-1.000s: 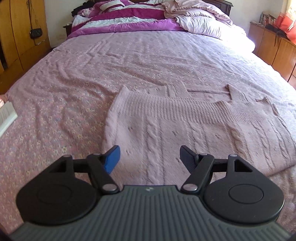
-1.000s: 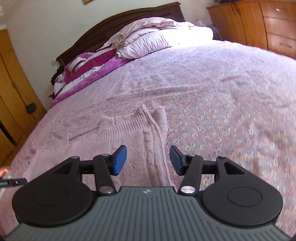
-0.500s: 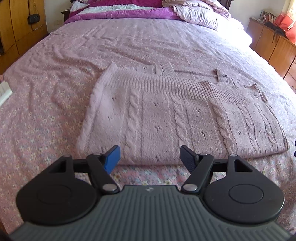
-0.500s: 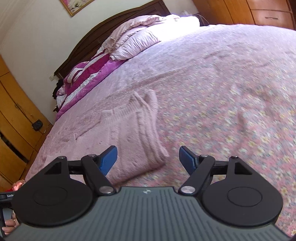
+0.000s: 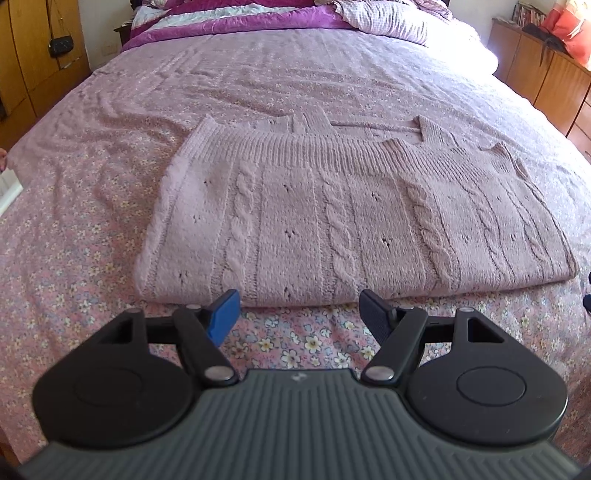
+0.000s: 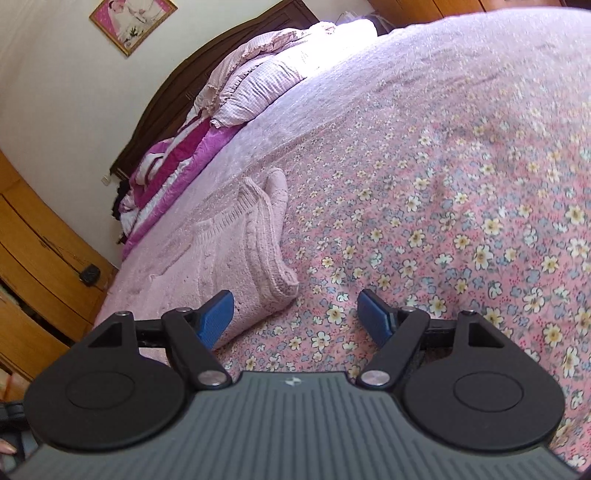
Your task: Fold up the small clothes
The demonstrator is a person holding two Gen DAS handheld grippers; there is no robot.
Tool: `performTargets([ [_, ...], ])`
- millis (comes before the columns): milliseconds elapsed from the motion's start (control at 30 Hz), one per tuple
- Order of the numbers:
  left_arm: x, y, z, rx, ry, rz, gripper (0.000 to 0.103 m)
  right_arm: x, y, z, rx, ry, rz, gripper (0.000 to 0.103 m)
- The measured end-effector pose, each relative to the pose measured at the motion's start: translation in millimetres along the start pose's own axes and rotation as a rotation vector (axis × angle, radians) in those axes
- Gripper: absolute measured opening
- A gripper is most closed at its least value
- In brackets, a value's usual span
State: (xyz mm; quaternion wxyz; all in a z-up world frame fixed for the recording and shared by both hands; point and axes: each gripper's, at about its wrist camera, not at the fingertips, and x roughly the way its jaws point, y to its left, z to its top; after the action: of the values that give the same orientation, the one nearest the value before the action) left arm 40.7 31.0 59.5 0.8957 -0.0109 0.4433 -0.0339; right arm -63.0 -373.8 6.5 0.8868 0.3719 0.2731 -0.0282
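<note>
A pale pink cable-knit sweater [image 5: 332, 221] lies folded flat on the floral bedspread [image 5: 74, 240], its folded edge nearest me. My left gripper [image 5: 298, 314] is open and empty, just short of that near edge, above the bedspread. In the right wrist view the sweater [image 6: 243, 258] lies to the left, with its right corner in front of the left finger. My right gripper [image 6: 295, 314] is open and empty, beside that corner, over the bedspread [image 6: 461, 221].
Pillows [image 6: 258, 85] and a purple striped quilt [image 5: 236, 18] are piled at the headboard. Wooden wardrobes [image 5: 33, 62] stand left of the bed, a wooden cabinet [image 5: 546, 70] right. A white object [image 5: 7, 188] lies at the bed's left edge.
Both grippers have drawn back from the sweater toward the bed's near side. The right gripper opened wider and tilted. The sweater lies still.
</note>
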Motion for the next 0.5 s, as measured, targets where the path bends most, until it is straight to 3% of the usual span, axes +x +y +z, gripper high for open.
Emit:
performTargets([
  [267,6.6,1.3,1.2,-0.035,0.003,0.008,0.072,7.9,3.9,4.5,-0.055,0.059,0.058,0.092],
  [500,16.5,-2.3,3.2,-0.011,0.012,0.020,0.072,18.3,12.9,11.9,-0.041,0.034,0.094,0.092],
])
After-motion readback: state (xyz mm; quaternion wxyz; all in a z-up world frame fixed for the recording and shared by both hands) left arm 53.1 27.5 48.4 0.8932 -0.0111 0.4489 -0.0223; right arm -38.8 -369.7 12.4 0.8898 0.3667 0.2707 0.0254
